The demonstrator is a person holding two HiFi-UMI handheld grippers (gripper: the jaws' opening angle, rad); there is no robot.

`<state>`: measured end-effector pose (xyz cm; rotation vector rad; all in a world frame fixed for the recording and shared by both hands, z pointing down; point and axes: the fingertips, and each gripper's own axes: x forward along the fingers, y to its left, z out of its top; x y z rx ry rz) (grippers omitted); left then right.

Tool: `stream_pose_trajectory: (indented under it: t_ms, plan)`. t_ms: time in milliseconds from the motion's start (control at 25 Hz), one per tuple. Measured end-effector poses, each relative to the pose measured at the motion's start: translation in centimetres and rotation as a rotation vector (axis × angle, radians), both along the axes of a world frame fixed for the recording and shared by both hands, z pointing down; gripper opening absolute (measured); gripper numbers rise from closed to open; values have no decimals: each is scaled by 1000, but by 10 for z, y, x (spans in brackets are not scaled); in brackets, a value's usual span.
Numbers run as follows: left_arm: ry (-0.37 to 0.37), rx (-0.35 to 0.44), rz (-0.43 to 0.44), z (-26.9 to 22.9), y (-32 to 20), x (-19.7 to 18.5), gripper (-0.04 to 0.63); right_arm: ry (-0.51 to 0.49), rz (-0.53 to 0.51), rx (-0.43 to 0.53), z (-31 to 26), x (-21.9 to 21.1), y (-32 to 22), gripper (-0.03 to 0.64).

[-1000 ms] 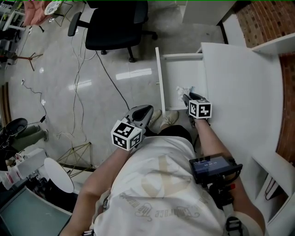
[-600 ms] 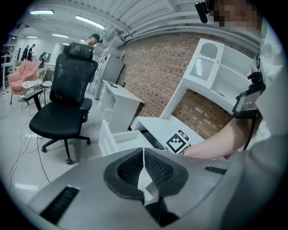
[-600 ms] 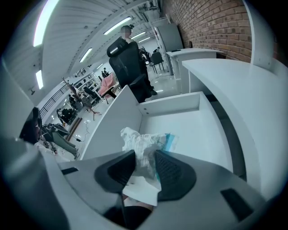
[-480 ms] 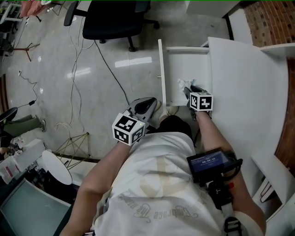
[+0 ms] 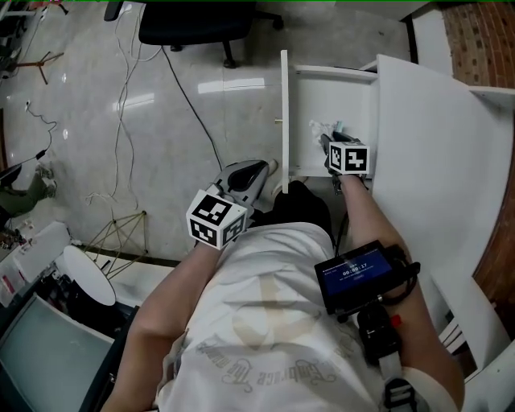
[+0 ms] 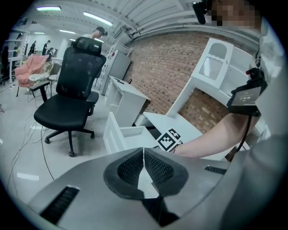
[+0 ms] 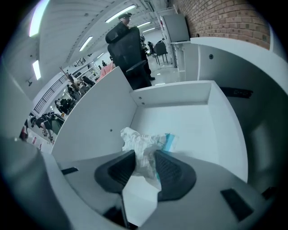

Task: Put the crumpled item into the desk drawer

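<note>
A crumpled white wrapper with a blue edge (image 7: pixel 146 143) is pinched between the jaws of my right gripper (image 7: pixel 144 167), which hangs over the inside of the open white desk drawer (image 7: pixel 189 119). In the head view the right gripper (image 5: pixel 331 150) sits above the drawer (image 5: pixel 310 109) beside the white desk (image 5: pixel 426 153), and the wrapper (image 5: pixel 320 133) sticks out ahead of it. My left gripper (image 5: pixel 245 179) hovers over the floor to the left of the drawer front, shut with nothing in it; in its own view the left gripper (image 6: pixel 144 167) has its pads touching.
A black office chair (image 5: pixel 193 20) stands on the shiny floor beyond the drawer, with cables (image 5: pixel 121 105) trailing to the left. A brick wall (image 5: pixel 483 40) runs behind the desk. A small screen (image 5: pixel 354 273) is strapped to the person's right forearm.
The right gripper, with the wrapper in it, has gone forward further over the drawer. The left gripper has stayed shut at about the same spot.
</note>
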<state>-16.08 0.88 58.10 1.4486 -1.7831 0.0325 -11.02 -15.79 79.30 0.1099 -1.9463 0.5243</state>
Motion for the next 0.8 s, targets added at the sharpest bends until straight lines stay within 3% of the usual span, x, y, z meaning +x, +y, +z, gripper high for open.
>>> stream_pose_trajectory:
  t_ms: [520,800]
  plan:
    - [29,-34,-33,21,14,12,28,91,-58,32,48,-15,-4,158]
    - [37,-54,-72,25,37,16,26,84,-46,45,58,-25,-3,161]
